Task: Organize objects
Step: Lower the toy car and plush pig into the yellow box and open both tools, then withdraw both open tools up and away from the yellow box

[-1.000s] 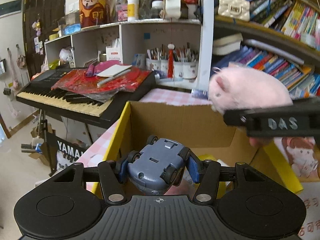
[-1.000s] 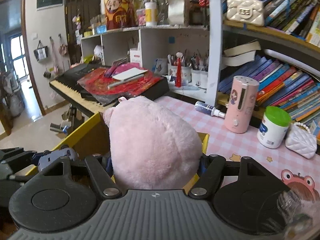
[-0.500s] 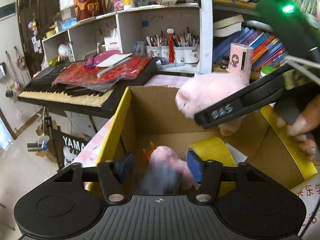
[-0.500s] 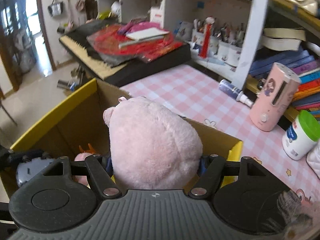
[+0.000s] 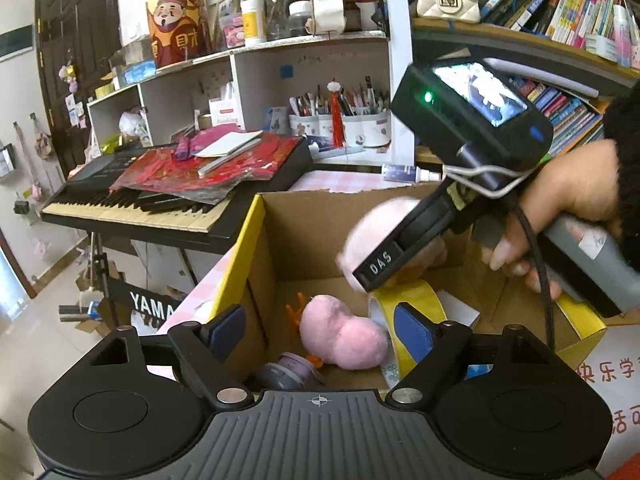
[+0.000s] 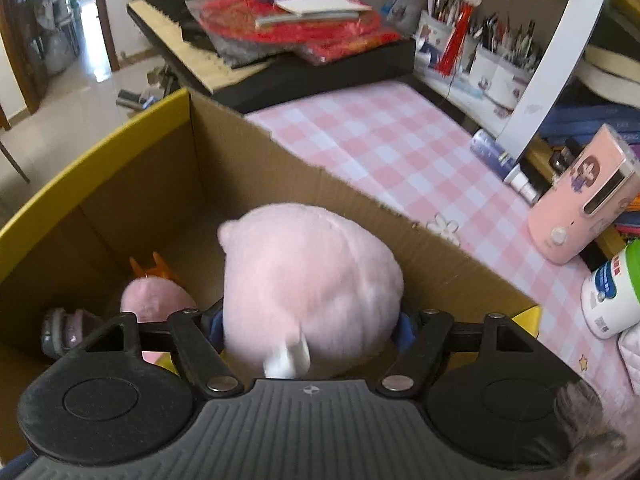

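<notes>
The right gripper (image 6: pixel 310 330) is pinching the pink plush toy (image 6: pixel 310 276) at centre frame, over the cardboard box (image 6: pixel 120 184). The left gripper (image 5: pixel 320 330), jaws just spreading and empty, is hanging above the grey toy car (image 5: pixel 286 372) at lower centre. Released here, the plush risks landing on the yellow tape roll (image 5: pixel 404 300) and rolling against the wall.

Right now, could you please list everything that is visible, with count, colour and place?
cardboard box: one, brown, yellow edges, on the checked table
large plush: one, pink, between the right gripper's fingers, over the box
small plush: one, pink, on the box floor
toy car: one, grey-blue, box floor, near corner
tape roll: one, yellow, inside the box
keyboard: one, black, behind the box
left gripper: open, empty, its jaws have just been opening
right gripper: closed on the large plush
</notes>
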